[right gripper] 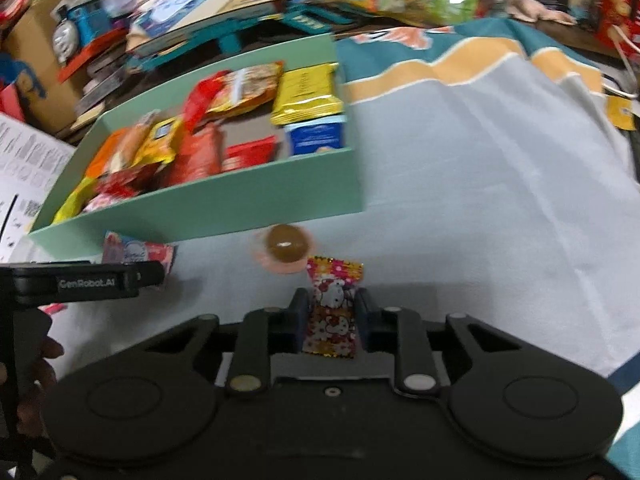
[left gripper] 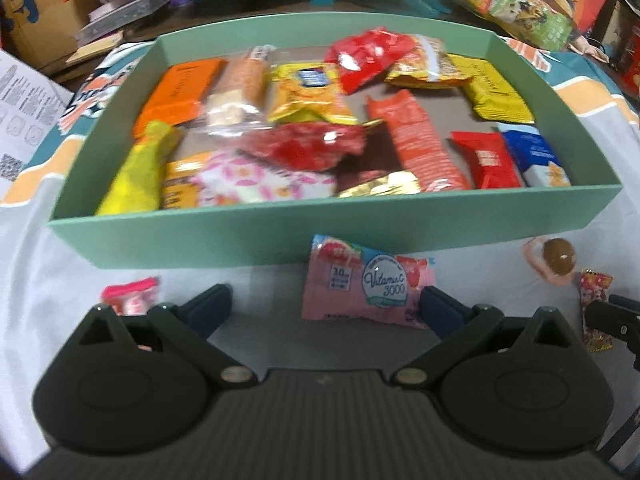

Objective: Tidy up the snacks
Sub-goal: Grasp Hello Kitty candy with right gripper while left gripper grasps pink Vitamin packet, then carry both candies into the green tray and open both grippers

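Both views were blurred, so I could not read most print on the packets inside the green box (left gripper: pixel 256 236). The gold wrapper (left gripper: pixel 380 188) was half hidden behind the near wall of the box. In front of the box, my left gripper (left gripper: pixel 324 304) covered the lower part of the small pink candy (left gripper: pixel 130 298) and one corner of the pink Vitamin C sachet (left gripper: pixel 360 288). The cartoon candy packet (right gripper: pixel 334 308) was partly hidden between the pads of my right gripper (right gripper: pixel 332 312). The brown round sweet (right gripper: pixel 286 244), just before the box, was only a smear.
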### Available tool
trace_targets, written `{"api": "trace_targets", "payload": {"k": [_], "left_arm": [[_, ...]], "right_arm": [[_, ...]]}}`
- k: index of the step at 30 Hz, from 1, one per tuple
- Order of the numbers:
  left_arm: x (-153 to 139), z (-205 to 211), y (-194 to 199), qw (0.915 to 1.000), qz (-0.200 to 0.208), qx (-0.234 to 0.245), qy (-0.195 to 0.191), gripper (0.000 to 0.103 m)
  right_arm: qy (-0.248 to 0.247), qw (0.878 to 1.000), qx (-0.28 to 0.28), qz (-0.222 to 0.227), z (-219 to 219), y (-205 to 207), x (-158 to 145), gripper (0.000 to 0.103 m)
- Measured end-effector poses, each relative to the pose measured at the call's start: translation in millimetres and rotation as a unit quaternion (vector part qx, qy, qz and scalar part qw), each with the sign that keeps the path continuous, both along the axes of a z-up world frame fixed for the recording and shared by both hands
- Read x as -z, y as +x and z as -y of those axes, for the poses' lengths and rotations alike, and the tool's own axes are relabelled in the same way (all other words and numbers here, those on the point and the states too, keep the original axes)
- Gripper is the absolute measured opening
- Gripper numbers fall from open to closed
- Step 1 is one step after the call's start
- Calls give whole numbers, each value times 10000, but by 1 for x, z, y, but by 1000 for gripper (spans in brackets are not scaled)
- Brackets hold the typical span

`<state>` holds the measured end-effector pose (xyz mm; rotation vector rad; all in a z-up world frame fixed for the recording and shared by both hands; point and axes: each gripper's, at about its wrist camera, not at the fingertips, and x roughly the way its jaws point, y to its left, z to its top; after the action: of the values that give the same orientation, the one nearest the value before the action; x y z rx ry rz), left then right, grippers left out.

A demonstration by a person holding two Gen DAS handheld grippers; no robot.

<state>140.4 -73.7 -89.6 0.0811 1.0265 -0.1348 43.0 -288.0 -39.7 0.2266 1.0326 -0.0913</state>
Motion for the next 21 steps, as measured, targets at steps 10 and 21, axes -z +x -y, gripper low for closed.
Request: {"api": "trace_targets", "payload": {"k": [10,21], "left_arm": [[-3,-6,3,9998,34,-43,-175,92],[-18,4,-25,9974,-41,586,-408,14]], "right_arm": [[-125,9995,-301,45,-19,3,0,25],[-113,9989,-460,8,-24,-1,-1,20]]}}
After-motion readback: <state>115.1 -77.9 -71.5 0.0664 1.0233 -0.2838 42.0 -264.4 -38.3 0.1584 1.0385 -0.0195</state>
